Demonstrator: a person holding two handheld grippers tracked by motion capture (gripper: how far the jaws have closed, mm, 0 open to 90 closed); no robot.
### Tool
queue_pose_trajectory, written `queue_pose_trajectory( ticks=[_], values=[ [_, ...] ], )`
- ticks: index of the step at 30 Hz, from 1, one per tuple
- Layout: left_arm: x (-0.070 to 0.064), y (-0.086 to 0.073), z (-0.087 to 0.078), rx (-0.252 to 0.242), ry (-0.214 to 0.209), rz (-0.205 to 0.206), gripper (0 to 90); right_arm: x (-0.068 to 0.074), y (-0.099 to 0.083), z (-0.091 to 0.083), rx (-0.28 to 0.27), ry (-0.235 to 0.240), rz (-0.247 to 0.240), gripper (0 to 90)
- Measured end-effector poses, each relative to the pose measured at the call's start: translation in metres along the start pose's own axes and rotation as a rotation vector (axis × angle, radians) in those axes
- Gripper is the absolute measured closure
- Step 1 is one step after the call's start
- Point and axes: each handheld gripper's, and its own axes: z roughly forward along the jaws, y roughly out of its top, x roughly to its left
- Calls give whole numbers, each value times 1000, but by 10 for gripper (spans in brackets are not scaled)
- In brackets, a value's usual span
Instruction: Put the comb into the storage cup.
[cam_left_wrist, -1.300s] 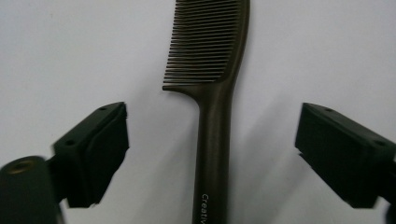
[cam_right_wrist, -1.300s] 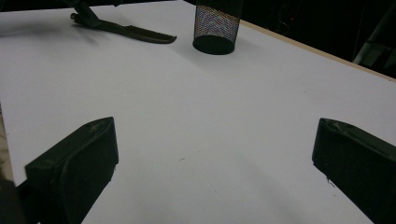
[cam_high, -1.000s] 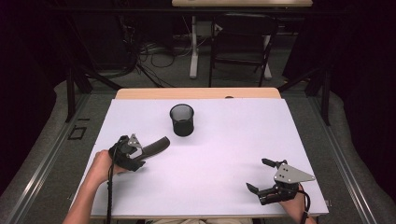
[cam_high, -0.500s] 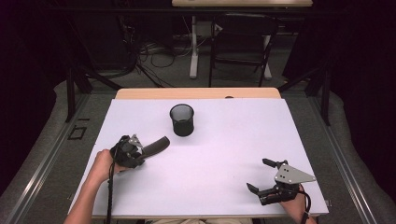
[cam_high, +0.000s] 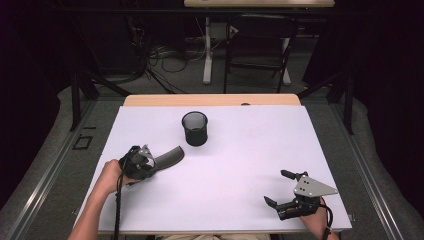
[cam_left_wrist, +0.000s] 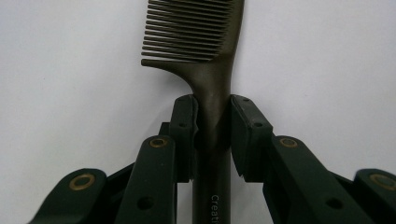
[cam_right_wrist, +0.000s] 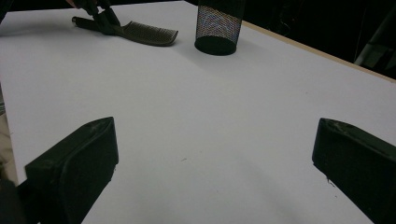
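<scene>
The left gripper (cam_left_wrist: 213, 135) has its two black jaws closed on the handle of a dark comb (cam_left_wrist: 205, 56), one pad pressed to each side just below where the teeth begin. The comb runs straight away from the gripper over the white table (cam_left_wrist: 74, 70), its teeth pointing left. Pale lettering shows on the near end of the handle.

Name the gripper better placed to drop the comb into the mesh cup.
Left. The left gripper is already shut on the comb, close to the mesh cup; the right gripper sits open, far off.
</scene>
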Motion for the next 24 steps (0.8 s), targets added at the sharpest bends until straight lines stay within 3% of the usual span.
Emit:
queue_pose_trajectory(
  ticks=[7, 24],
  values=[
    [-2, -3, -2, -18, 23, -11, 723, 0, 0, 0, 2, -3, 1, 0],
    [-3, -9, -17, -120, 23, -48, 723, -1, -1, -1, 7, -6, 7, 0]
  ],
)
